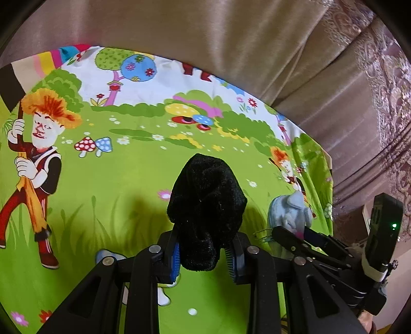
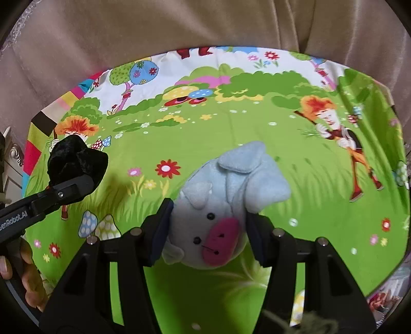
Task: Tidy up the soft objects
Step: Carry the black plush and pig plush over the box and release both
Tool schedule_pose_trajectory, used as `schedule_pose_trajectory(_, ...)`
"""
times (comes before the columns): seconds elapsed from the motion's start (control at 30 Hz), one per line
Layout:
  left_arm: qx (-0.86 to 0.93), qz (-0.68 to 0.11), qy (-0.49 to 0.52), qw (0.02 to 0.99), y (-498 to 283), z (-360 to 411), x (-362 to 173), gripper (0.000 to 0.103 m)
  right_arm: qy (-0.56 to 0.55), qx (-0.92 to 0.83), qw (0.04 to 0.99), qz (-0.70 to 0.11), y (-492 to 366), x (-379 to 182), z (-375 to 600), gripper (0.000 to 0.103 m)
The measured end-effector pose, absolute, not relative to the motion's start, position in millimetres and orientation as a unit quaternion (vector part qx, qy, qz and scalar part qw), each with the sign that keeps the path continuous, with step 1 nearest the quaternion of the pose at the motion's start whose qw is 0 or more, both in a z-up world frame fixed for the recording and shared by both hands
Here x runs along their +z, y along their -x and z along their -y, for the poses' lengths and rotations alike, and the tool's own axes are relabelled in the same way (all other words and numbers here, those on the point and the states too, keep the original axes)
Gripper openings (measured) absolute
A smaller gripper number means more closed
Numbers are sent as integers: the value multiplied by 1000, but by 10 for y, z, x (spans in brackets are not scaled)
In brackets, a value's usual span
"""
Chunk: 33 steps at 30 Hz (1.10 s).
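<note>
From the left wrist, the left gripper [image 1: 203,254] pinches a bunched black plush cloth [image 1: 205,203] between its blue pads, held over the middle of the cartoon-printed sheet [image 1: 115,185]. From the right wrist, the right gripper [image 2: 208,236] clamps a pale blue plush pig [image 2: 221,215] by its head, over the sheet's near-middle; beige curtains [image 2: 179,23] hang beyond the far edge.

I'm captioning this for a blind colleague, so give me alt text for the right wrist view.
The right tool is shut on a light blue plush animal with a pink snout, above a bright green cartoon-print cloth. At left, the left tool grips a black fuzzy soft object; beige curtains hang behind.
</note>
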<state>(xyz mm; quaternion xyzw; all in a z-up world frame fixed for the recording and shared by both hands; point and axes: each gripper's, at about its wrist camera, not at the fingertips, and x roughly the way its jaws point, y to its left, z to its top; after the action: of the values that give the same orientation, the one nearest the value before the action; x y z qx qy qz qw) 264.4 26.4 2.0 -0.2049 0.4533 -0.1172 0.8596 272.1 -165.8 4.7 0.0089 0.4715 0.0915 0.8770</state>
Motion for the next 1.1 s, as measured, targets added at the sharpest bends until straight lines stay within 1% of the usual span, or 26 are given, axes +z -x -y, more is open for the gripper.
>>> schedule_pose_trajectory(0.67, -188, -457, 165, 853, -2018, 649, 249, 29, -19, 45, 897, -438, -1803, 508, 2562, 59)
schedule_pose_trajectory(1.1, -273, -459, 127, 835, -1532, 1539, 464, 29, -35, -21, 902, -431, -1059, 641, 3412, 59)
